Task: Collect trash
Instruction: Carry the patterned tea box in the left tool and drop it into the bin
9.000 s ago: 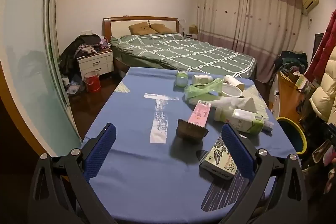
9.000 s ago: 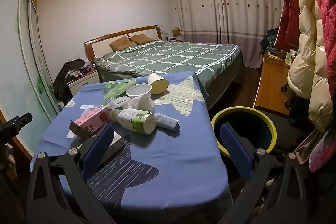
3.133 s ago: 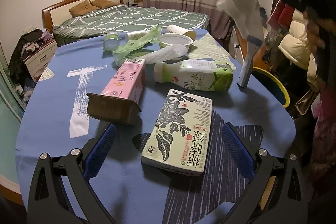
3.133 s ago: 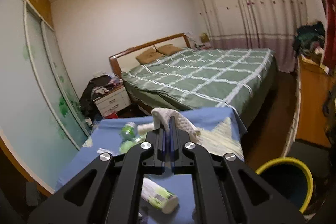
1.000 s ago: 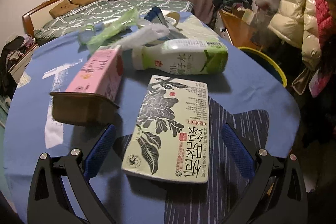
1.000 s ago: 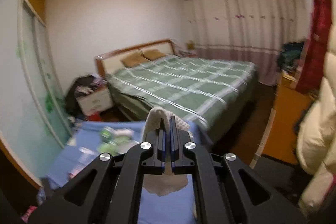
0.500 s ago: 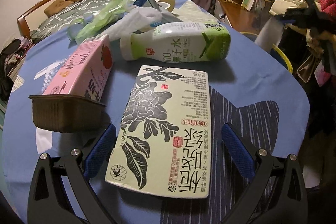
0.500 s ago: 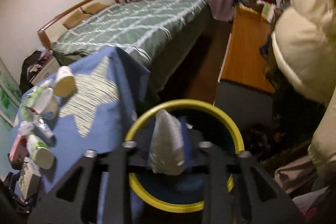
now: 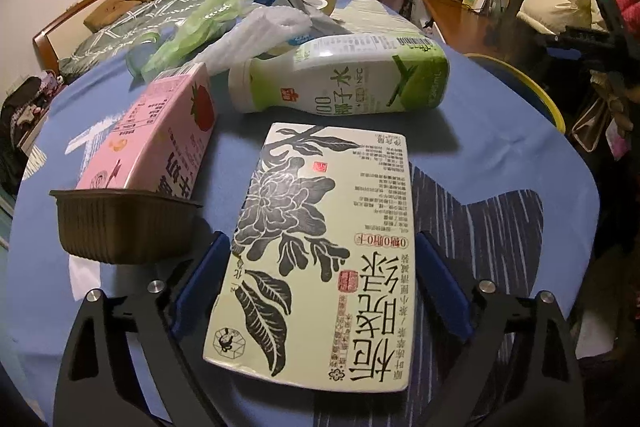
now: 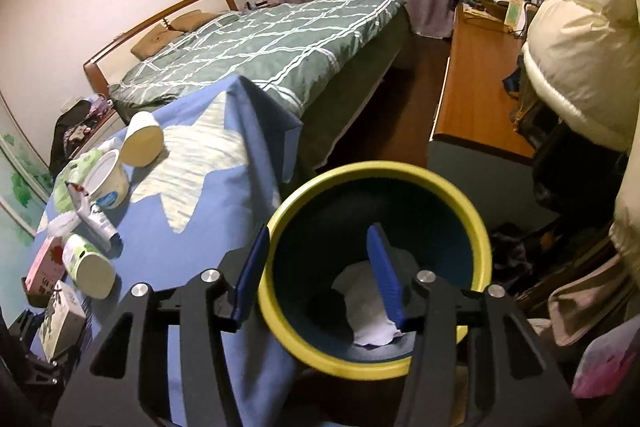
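Near the table's front edge lies a flat tea carton between the left gripper's spread fingers — light, stiff, best pinched across its long sides — while the right gripper hangs open above the bin.

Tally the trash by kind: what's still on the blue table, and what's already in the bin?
Cartons: 2, floral tea carton, pink carton
Bottles: 1
Tubs/cups: 2
Brown trays: 1
Plastic bags: 2
Squeezed tubes: 1
In bin: 1 tissue
Total: 10
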### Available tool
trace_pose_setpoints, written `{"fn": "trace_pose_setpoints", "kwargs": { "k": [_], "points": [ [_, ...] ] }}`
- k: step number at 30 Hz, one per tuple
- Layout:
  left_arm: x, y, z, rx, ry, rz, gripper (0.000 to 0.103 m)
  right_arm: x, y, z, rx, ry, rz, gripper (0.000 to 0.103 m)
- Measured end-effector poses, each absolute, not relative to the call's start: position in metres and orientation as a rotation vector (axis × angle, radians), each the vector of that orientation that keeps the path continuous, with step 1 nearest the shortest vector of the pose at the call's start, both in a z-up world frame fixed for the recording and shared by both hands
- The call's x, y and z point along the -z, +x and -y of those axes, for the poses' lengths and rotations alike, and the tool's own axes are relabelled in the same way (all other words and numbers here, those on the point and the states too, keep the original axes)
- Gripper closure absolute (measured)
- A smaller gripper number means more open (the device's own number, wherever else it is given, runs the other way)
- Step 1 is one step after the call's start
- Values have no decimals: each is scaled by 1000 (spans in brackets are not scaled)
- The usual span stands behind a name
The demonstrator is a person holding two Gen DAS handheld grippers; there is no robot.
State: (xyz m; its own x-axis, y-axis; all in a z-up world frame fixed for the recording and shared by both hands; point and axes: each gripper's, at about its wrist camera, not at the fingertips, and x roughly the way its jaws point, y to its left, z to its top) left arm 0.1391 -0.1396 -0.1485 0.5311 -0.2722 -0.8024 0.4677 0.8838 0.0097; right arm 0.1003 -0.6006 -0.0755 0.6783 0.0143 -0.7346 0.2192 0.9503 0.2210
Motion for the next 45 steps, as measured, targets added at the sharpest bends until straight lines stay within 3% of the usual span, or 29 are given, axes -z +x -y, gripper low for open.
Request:
{"fn": "trace_pose_setpoints", "kwargs": {
  "k": [4, 21, 36, 45],
  "points": [
    [145, 144, 141, 437, 226, -901, 30, 85, 94, 599, 99, 333, -830, 54],
    [111, 137, 182, 481, 251, -869, 31, 91, 53, 616, 91, 413, -783, 54],
    [87, 165, 368, 781, 360, -815, 31, 83, -10, 655, 220, 434, -682, 54],
    [100, 205, 469, 831, 405, -833, 31, 94, -27, 676, 295, 459, -685, 54]
  ]
}}
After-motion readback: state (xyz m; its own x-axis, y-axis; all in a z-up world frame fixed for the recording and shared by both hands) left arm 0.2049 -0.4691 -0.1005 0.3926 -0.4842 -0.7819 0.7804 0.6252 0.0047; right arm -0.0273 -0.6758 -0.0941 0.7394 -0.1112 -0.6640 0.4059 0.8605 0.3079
